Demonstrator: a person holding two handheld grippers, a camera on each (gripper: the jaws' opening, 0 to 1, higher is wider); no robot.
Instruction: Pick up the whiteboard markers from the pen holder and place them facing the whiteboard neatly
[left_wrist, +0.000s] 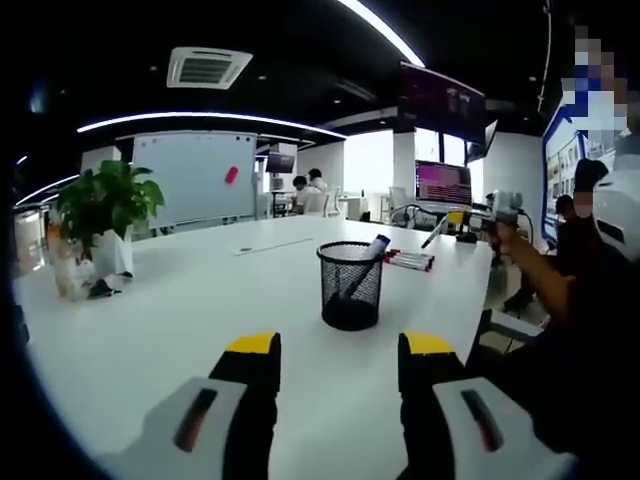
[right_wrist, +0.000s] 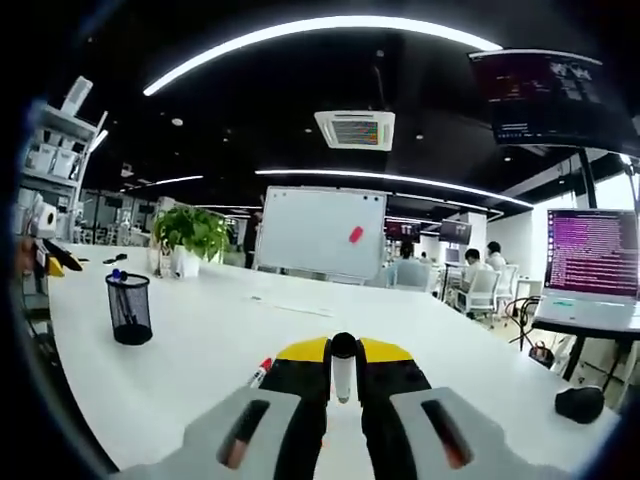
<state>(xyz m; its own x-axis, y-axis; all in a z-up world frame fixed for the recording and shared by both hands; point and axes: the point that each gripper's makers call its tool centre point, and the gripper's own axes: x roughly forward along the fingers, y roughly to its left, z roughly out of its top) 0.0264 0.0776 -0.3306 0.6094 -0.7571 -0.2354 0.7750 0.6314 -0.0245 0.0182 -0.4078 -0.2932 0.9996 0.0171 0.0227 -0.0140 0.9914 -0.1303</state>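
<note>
In the left gripper view, the left gripper (left_wrist: 340, 362) hangs over the white desk (left_wrist: 200, 300) with its jaws wide apart and nothing between them. Just ahead stands the black mesh pen holder (left_wrist: 350, 285) with one marker (left_wrist: 374, 248) poking out. More markers (left_wrist: 410, 260) lie in a row on the desk behind it. The whiteboard (left_wrist: 193, 178) stands far back.

In the right gripper view, the right gripper (right_wrist: 343, 372) is closed tight on a white marker (right_wrist: 343, 366). A red-capped marker (right_wrist: 260, 372) lies on the desk just beside it. The pen holder (right_wrist: 130, 308) stands well apart, at the left.
</note>
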